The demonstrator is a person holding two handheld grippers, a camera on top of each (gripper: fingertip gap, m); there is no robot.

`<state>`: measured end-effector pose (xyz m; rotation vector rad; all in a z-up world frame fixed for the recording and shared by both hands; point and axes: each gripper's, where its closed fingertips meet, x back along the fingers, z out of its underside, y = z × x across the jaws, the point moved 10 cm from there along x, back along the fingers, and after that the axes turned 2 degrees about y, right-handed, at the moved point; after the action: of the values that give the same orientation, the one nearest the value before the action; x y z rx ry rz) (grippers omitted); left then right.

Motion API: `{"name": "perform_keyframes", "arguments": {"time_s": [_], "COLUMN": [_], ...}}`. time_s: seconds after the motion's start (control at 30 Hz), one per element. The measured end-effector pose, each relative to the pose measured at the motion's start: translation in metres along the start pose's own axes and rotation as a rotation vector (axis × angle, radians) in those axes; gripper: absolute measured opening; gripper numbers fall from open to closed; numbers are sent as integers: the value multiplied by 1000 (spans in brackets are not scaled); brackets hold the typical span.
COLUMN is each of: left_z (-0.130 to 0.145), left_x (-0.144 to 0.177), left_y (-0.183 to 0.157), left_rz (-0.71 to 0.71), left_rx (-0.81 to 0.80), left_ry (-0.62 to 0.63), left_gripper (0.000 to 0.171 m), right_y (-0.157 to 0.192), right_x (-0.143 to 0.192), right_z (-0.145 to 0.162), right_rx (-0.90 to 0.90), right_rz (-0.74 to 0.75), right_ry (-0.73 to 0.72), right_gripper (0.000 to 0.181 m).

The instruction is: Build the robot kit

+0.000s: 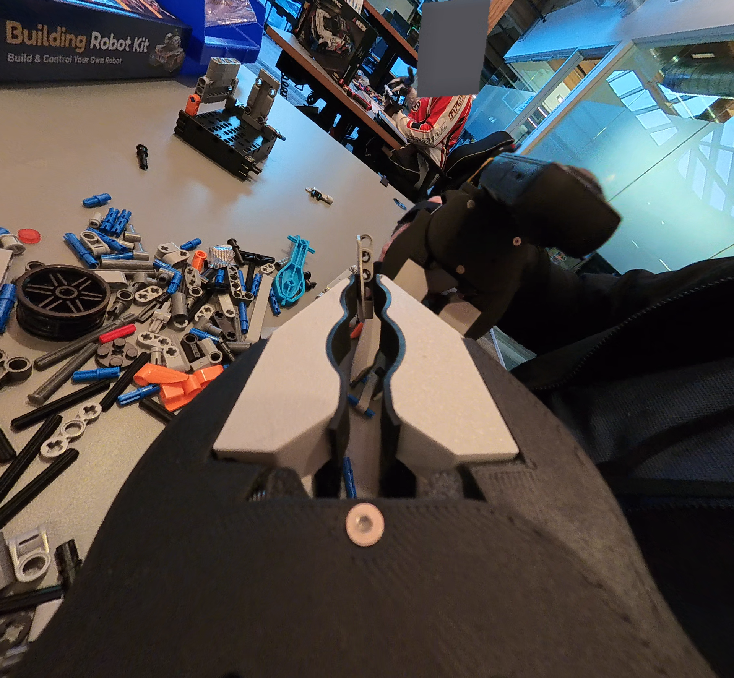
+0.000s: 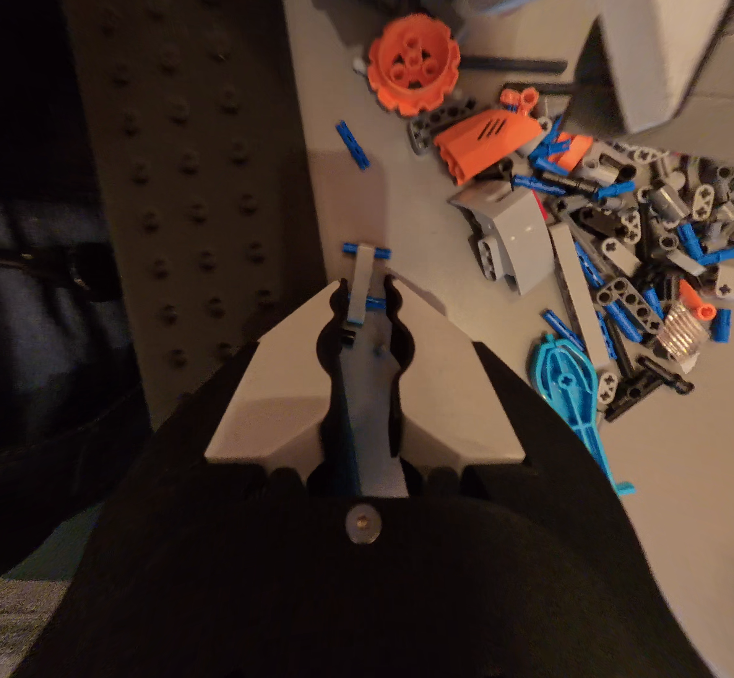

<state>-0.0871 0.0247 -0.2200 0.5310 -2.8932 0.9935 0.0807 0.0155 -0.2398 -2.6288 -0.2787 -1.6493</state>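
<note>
In the left wrist view my left gripper [image 1: 365,281] is shut on a thin grey beam with holes [image 1: 364,258] that sticks up past the fingertips, above the near table edge. More grey beam and blue pins show in the gap between the fingers. My right gripper's black body [image 1: 496,246] is close behind it on the right. In the right wrist view my right gripper [image 2: 364,281] is shut on a grey beam [image 2: 363,277] with blue pins through it, held over the table's left edge.
A pile of loose parts [image 1: 167,301] lies on the grey table [image 1: 79,134], with a black wheel [image 1: 63,297], a turquoise piece [image 1: 292,277], a black frame with grey blocks [image 1: 230,131] and a dark box [image 1: 79,43]. The right wrist view shows an orange wheel [image 2: 413,63], an orange panel [image 2: 484,142] and a curved grey panel [image 2: 512,234]. One gripper's finger ends stand about 11 cm off the other's.
</note>
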Motion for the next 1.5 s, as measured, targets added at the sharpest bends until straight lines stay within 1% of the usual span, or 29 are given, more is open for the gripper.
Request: {"name": "perform_keyframes", "arguments": {"time_s": [0.03,0.1,0.17,0.3,0.4,0.43,0.47,0.5,0.6,0.7,0.8,0.87,1.0,1.13,1.27,1.33,1.4,1.43,1.5], "left_z": [0,0,0,1,2,3,4,6,9,15,17,18,19,20,20,21,21,21,21], "left_x": [0,0,1,3,3,3,2,0,-5,-13,-15,-16,-17,-17,-18,-19,-20,-20,-20], "left_y": [0,-1,-1,-4,-9,-11,-13,-16,-21,-21,-21,-21,-22,-22,-21,-21,-22,-22,-22], "left_rz": [-2,-6,-14,-15,-5,-11,-1,2,-49,-43,-36,-36,-32,-30,-29,-29,-25,-25,-24], "left_rx": [-1,-8,-17,-34,-76,-95,-117,-146,-235,-234,-234,-234,-234,-234,-231,-231,-230,-231,-230], "left_ry": [1,5,7,21,50,62,84,115,175,221,237,242,251,254,258,260,263,263,263], "left_gripper": [4,4,4,4,4,4,4,4,4,4,4,4,4,4,4,4,4,4,4], "right_y": [1,-1,-5,-15,-24,-26,-26,-23,-10,8,20,24,33,48,59,59,54,50,36], "right_x": [-1,-1,2,21,39,44,47,48,47,42,30,28,34,26,21,20,22,23,25], "right_z": [-1,-1,1,6,15,19,24,28,31,28,25,22,18,21,21,21,20,20,23], "right_rx": [1,-33,-64,-205,-305,-337,-349,-337,-268,-155,-100,-80,-31,36,97,92,51,19,-86], "right_rz": [10,-5,-28,-174,-252,-283,-304,-305,-231,-148,-80,-29,91,224,342,340,287,240,84], "right_ry": [-11,-26,-76,-305,-476,-516,-527,-501,-369,-218,-101,-90,-99,-45,-31,-34,-33,-39,-83], "right_gripper": [7,5,5,5,5,5,4,4,5,5,5,6,20,17,14,13,13,12,13]}}
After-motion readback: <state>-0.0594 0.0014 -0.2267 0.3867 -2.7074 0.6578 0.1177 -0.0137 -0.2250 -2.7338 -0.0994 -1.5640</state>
